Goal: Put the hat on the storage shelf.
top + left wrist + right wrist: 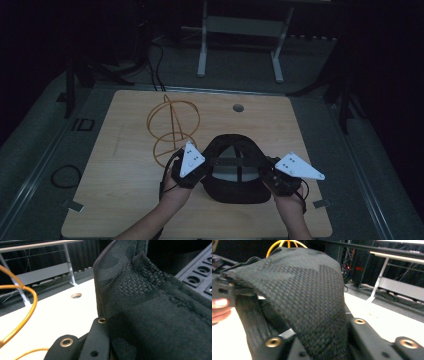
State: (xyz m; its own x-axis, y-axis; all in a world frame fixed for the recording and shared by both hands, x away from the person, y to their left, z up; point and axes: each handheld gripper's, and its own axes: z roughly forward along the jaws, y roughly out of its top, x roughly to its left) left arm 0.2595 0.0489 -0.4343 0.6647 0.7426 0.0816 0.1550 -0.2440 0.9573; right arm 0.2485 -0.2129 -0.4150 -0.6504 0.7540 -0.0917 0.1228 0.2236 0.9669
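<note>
A black cap (235, 170) lies upside down on the wooden table (125, 200), its brim toward me. My left gripper (196, 172) is shut on the cap's left side and my right gripper (270, 177) is shut on its right side. In the left gripper view the cap's black fabric (155, 315) rises from between the jaws, and its snap strap (200, 275) shows at the right. In the right gripper view the woven fabric (307, 297) is pinched between the jaws, and the other hand's fingers (219, 307) appear at the left.
A yellow wire stand (172, 127) of hoops stands on the table just behind my left gripper. A round cable hole (238, 107) sits near the table's far edge. A white metal frame (240, 40) stands on the floor beyond the table.
</note>
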